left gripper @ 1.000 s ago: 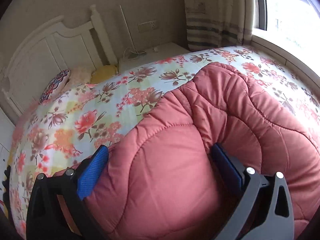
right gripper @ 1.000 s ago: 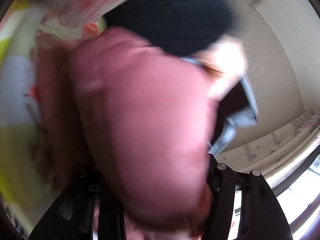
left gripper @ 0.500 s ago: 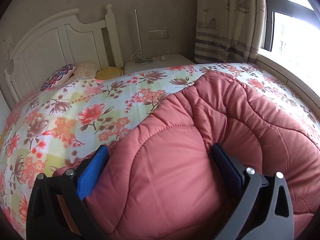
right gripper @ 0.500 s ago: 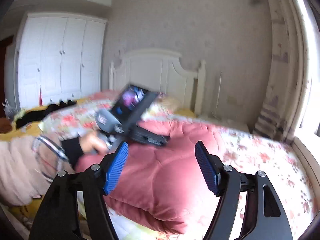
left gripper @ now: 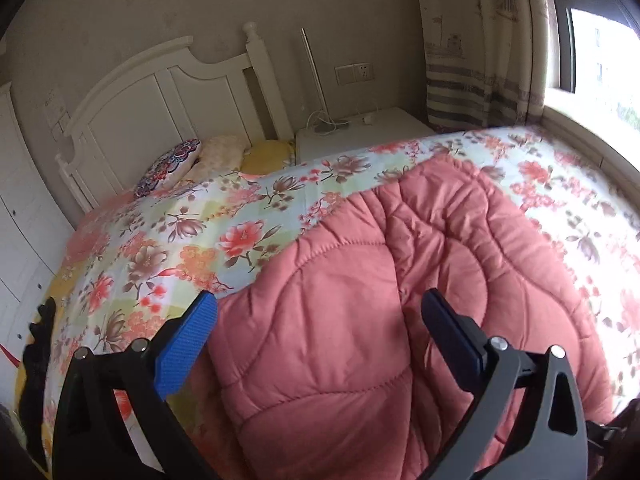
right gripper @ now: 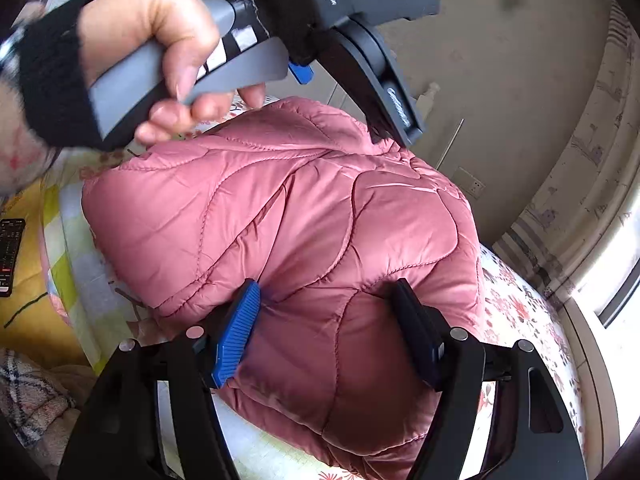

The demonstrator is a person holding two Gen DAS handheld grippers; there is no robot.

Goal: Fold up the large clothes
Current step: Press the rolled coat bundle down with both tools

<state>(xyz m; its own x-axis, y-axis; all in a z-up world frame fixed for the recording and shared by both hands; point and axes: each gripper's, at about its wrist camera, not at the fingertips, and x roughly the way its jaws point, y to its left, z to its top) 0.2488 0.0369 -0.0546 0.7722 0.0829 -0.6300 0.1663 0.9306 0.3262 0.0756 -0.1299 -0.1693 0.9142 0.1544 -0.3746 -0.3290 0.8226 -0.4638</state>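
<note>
A pink quilted puffer jacket [left gripper: 380, 300] lies bunched and folded on the flowered bedspread [left gripper: 180, 248]. My left gripper [left gripper: 320, 320] is open, its blue pads wide apart just above the jacket's near part, holding nothing. In the right wrist view the jacket [right gripper: 300, 216] fills the middle. My right gripper [right gripper: 324, 312] is open with its fingers straddling a bulge of the jacket's near edge, the pads touching the fabric without pinching it. The left gripper's body and the hand holding it [right gripper: 160, 40] hover over the jacket's far side.
White headboard [left gripper: 168, 104] and pillows [left gripper: 216, 156] at the bed's head, a nightstand [left gripper: 360, 132] beside it, curtain and window [left gripper: 580, 60] on the right. A phone [right gripper: 10, 256] lies on yellow bedding at the left. A plaid cloth [right gripper: 24, 396] lies at the lower left.
My left gripper has lifted off the jacket. My right gripper swung from a raised view of the room down to the jacket's near edge and now straddles it.
</note>
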